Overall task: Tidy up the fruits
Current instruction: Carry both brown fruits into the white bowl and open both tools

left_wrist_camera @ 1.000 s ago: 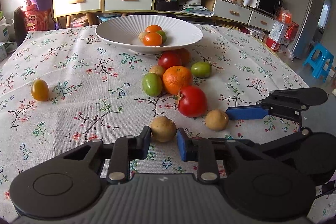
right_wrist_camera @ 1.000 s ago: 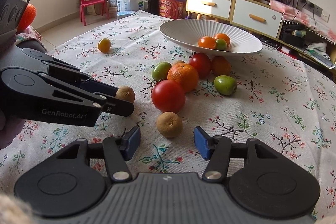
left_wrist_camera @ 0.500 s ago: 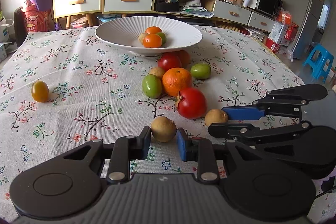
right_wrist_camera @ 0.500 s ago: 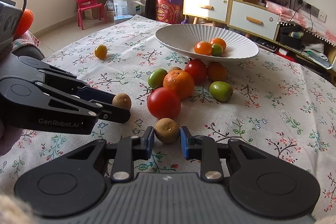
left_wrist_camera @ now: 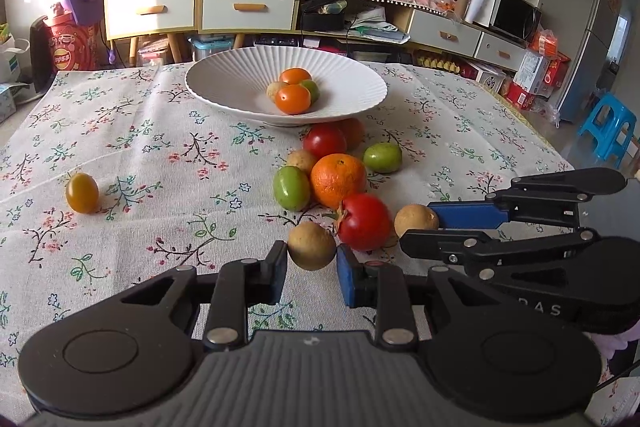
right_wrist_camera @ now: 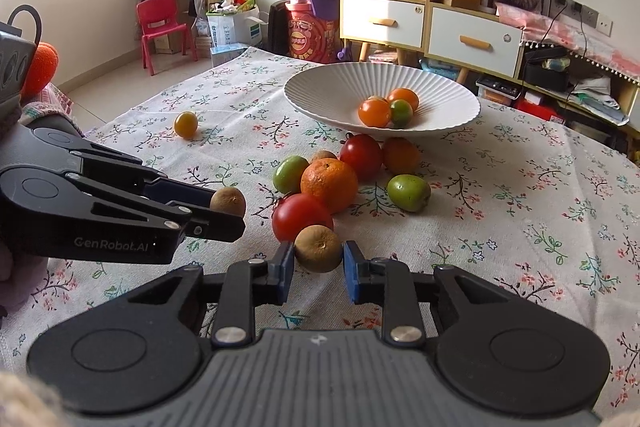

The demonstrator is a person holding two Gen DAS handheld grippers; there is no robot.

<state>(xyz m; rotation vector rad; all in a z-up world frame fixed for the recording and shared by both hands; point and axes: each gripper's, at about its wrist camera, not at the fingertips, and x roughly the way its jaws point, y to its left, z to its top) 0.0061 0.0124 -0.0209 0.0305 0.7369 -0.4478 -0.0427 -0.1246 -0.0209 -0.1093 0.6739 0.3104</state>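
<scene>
Two tools are each clamped on a small brown fruit. The left tool (left_wrist_camera: pixel 311 259) pinches its brown fruit (left_wrist_camera: pixel 311 245) just in front of a red tomato (left_wrist_camera: pixel 365 221); the right tool (right_wrist_camera: pixel 318 261) grips the other brown fruit (right_wrist_camera: pixel 319 248), touching the same tomato. "GenRobot.AI" reads in pale letters on the left tool's side in the right wrist view; the letters "R A S" show on the right tool's body in the left wrist view. Loose fruits cluster mid-bench around an orange (left_wrist_camera: pixel 338 179), close before the white ribbed bowl (left_wrist_camera: pixel 224 83) near the far edge. A yellow tomato (left_wrist_camera: pixel 82 193) sits alone toward the left edge, with bare flowered tablecloth (left_wrist_camera: pixel 160 155) all about it. Cloth toward the right edge is likewise free.
</scene>
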